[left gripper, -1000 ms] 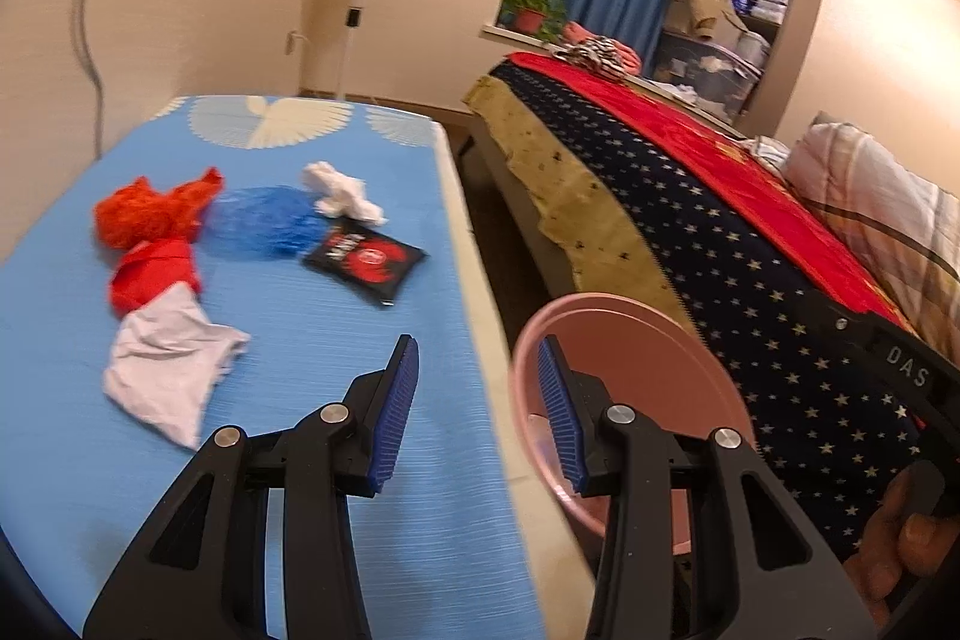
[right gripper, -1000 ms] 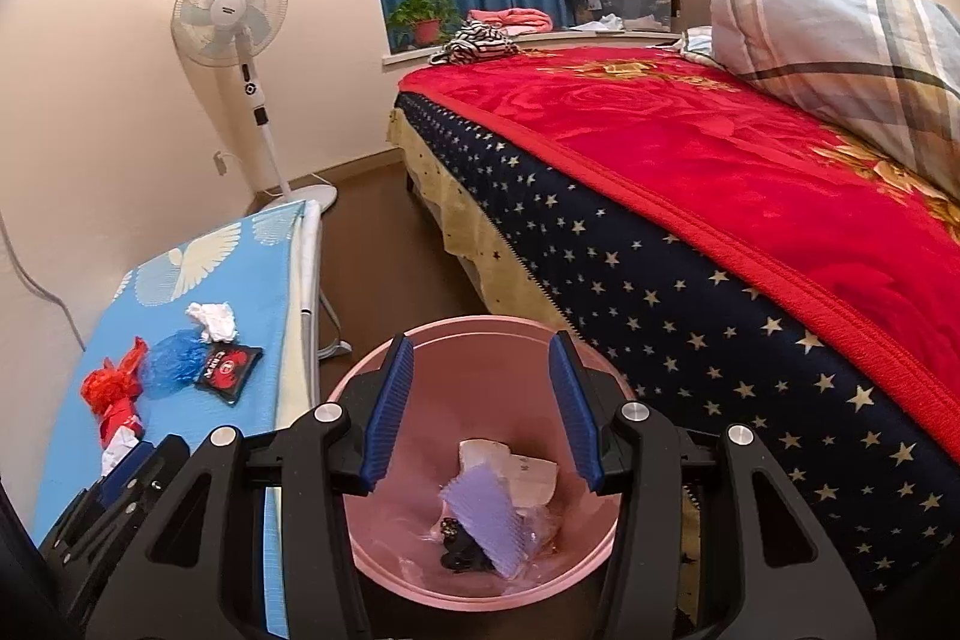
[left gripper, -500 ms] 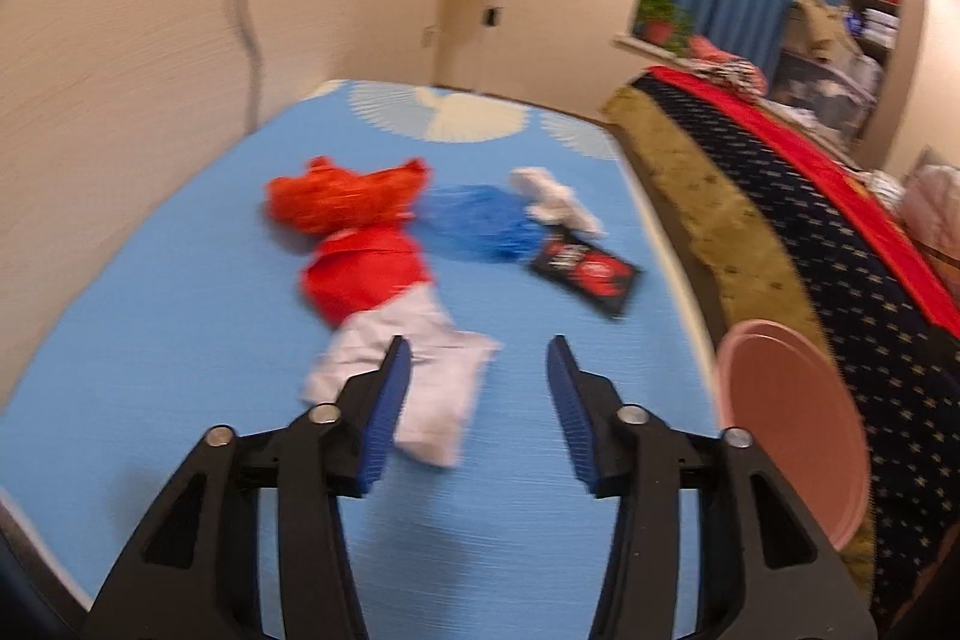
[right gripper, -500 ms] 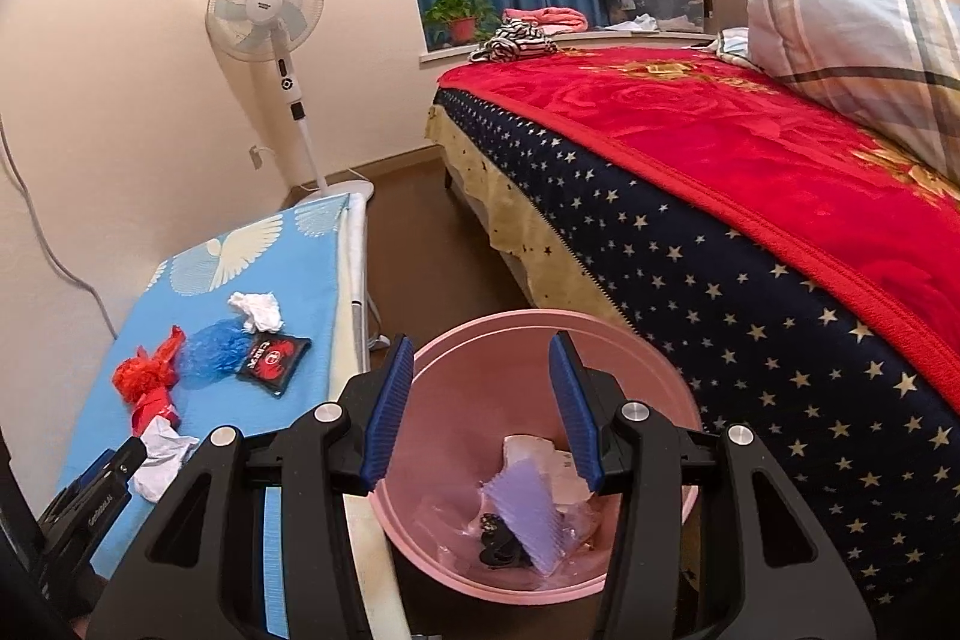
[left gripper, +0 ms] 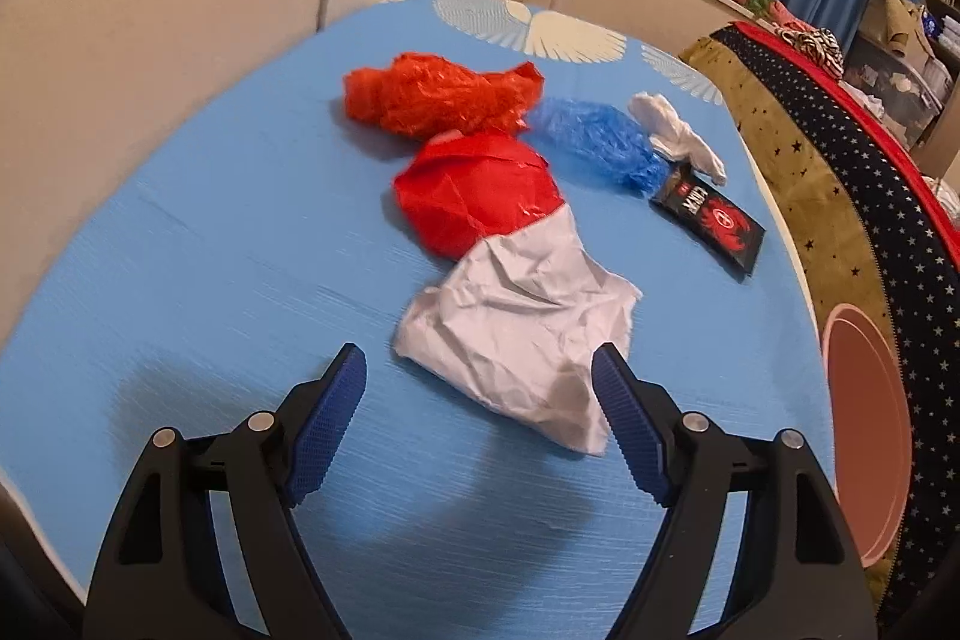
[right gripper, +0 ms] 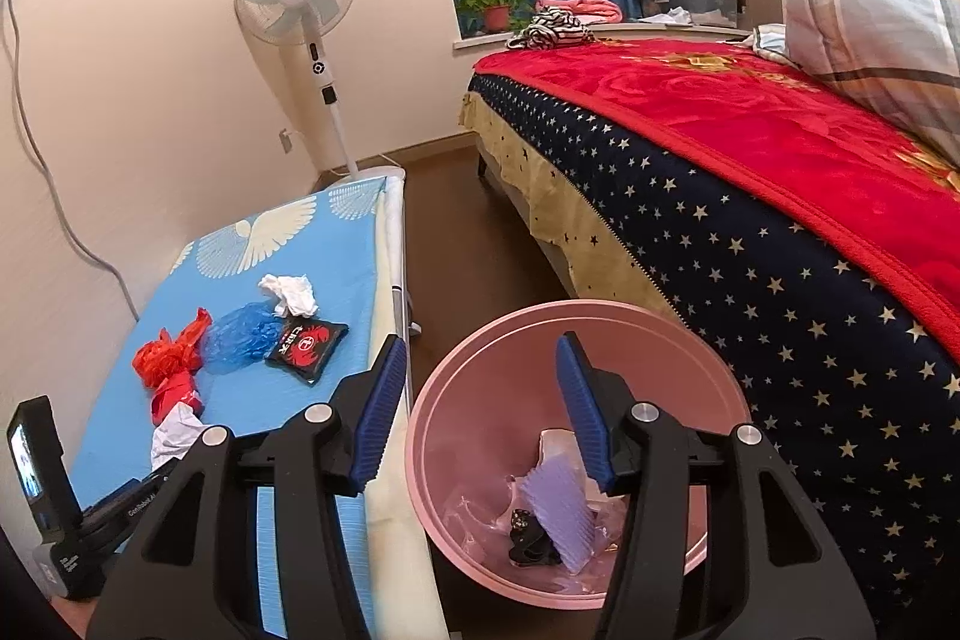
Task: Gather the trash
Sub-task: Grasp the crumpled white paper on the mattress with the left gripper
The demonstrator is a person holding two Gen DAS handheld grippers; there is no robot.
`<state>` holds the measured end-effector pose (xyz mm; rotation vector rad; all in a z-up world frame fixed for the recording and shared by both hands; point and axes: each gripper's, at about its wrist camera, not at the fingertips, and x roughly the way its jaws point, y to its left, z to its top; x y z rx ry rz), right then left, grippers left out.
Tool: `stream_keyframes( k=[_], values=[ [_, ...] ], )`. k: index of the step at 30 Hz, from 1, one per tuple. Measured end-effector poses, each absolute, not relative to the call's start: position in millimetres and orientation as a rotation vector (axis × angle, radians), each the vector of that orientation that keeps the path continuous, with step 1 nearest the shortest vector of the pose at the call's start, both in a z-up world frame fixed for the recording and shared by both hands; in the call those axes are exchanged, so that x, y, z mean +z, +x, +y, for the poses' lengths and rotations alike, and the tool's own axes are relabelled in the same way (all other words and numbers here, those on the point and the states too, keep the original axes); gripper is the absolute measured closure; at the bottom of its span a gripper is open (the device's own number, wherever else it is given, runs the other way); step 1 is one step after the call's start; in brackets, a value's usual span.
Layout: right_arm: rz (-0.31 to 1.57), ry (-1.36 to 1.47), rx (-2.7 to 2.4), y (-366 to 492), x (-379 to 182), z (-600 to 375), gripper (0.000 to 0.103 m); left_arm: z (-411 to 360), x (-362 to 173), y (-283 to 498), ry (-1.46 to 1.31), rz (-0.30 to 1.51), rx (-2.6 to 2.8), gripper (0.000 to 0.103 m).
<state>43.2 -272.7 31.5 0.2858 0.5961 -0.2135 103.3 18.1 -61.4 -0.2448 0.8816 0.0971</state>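
Five scraps lie on counter beside bin | left hand-held gripper wide open, empty, straddling white paper nearest bin, likely for pickup | right hand-held gripper open, empty, over bin

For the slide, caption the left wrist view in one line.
Open left claw poised over crumpled white paper on the blue table, other trash beyond, pink bin at right.
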Motion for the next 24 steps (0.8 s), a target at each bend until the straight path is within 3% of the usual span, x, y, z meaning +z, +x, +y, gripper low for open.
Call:
stream_keyframes(
  k=[3,5,8,14,24],
  values=[
    [0.599,0.293,-0.214,44,30,-275,0.05,12,-63,104,-0.231,0.888,0.071,0.032],
    [0.6,0.294,-0.215,44,30,-276,0.05,8,-64,105,-0.235,0.898,0.048,0.05],
    [0.6,0.294,-0.214,44,30,-276,0.05,4,-67,105,-0.247,0.913,0.013,0.067],
    [0.6,0.293,-0.212,44,30,-275,0.05,-2,-61,104,-0.242,0.89,-0.037,0.088],
    [0.601,0.288,-0.201,44,30,-270,0.05,-16,-34,96,-0.222,0.766,-0.127,0.093]
  ],
)
